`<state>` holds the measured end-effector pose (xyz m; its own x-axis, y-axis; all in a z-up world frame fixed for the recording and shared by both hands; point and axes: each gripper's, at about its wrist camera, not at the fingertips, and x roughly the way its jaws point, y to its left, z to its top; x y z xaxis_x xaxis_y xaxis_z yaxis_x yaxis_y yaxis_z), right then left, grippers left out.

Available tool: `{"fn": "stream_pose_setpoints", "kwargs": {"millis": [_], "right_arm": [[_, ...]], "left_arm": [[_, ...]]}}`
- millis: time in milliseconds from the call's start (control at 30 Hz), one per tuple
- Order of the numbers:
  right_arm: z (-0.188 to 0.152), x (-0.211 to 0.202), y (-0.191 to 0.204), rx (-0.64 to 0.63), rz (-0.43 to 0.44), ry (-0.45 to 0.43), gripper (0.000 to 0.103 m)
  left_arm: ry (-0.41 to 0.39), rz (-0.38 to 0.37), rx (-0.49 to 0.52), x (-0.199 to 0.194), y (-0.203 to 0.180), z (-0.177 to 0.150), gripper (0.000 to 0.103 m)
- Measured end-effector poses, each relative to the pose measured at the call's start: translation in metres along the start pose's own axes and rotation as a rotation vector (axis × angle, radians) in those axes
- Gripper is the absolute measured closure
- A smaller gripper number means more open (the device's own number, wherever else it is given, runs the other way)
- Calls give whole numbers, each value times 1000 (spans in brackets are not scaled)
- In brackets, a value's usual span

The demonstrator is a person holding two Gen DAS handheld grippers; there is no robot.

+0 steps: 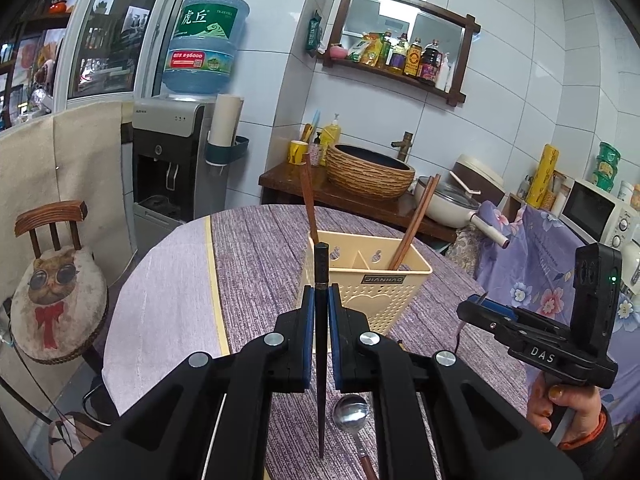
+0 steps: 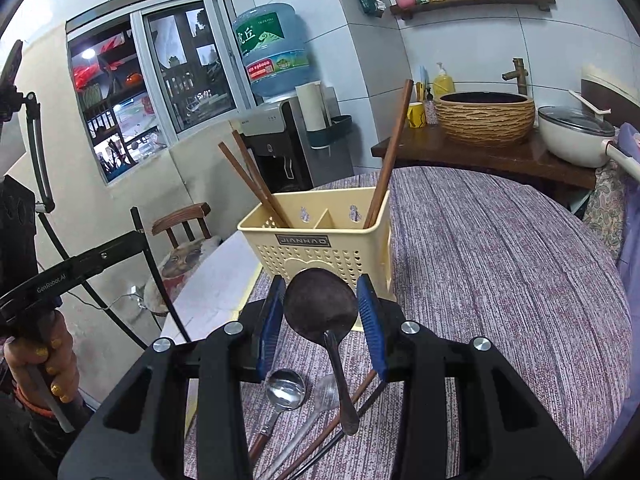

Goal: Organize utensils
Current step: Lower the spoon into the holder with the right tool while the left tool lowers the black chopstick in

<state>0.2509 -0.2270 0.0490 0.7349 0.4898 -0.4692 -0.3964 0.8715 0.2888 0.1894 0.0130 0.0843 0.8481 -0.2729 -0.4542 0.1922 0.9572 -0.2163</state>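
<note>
A cream plastic utensil holder stands on the round table, with brown wooden chopsticks leaning in its compartments. My left gripper is shut on a black chopstick, held upright just in front of the holder. My right gripper is shut on a dark metal spoon, bowl up, in front of the holder. On the table below lie a steel spoon, a clear plastic utensil and more chopsticks.
The table has a purple striped cloth. A chair with a cat cushion stands left. A water dispenser, a wooden counter with a woven basin and a white pan sit behind. The right gripper shows in the left wrist view.
</note>
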Motion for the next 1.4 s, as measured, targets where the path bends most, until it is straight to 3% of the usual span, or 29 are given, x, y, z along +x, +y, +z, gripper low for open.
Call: {"fn": "stream_pose_setpoints", "kwargs": {"millis": [367, 700, 833, 1000, 1233, 1300, 1400], "right_arm": [[21, -13, 6, 29, 73, -39, 65], [83, -24, 24, 24, 96, -174, 65], [115, -18, 29, 20, 57, -248, 65], [134, 7, 28, 4, -12, -276, 65], [107, 48, 11, 17, -69, -243, 65], [96, 58, 5, 33, -78, -228, 65], [79, 69, 1, 32, -107, -204, 65]], "left_arm": [[-43, -62, 31, -21, -5, 21, 95], [-159, -98, 114, -43, -35, 91, 96], [-210, -89, 98, -36, -42, 127, 96], [-253, -47, 65, -12, -44, 155, 96], [-180, 0, 32, 46, -33, 129, 96], [-141, 2, 19, 60, -29, 115, 102], [-111, 23, 30, 73, -28, 99, 102]]}}
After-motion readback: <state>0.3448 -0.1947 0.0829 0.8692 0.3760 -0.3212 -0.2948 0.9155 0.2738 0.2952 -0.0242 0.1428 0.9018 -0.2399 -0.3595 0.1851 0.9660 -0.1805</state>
